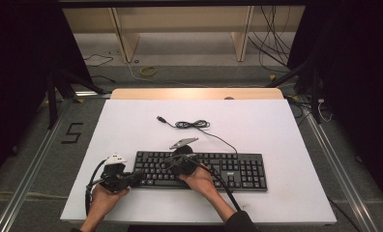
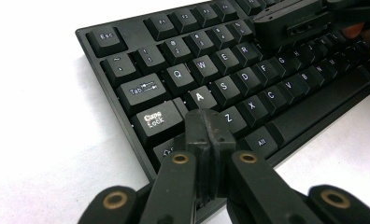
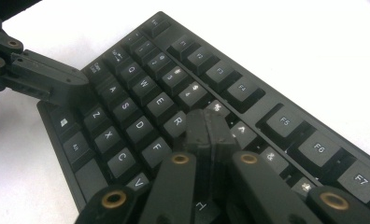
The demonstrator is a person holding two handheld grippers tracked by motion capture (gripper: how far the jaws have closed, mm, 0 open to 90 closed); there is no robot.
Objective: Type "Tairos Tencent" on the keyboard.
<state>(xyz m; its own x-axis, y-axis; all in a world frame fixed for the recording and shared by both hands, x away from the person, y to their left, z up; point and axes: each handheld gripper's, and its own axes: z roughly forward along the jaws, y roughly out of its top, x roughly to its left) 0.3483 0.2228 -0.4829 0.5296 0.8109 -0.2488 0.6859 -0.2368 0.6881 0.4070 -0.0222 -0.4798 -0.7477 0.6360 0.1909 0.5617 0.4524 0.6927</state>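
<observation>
Two hands come in at 6 o'clock in the high view, each holding a tool. Left tool [image 1: 131, 178] sits at the keyboard's [image 1: 238, 171] 9 o'clock end; its jaws are squeezed together with nothing between them, the tips above the Shift and Z keys in the left gripper view. Right tool [image 1: 172, 162] rests over the left-middle letter keys, jaws also pressed together and empty. That black keyboard lies across the white worktop [image 1: 131, 125], toward 6 o'clock. Its cable [image 1: 194, 124] curls at 12 o'clock.
</observation>
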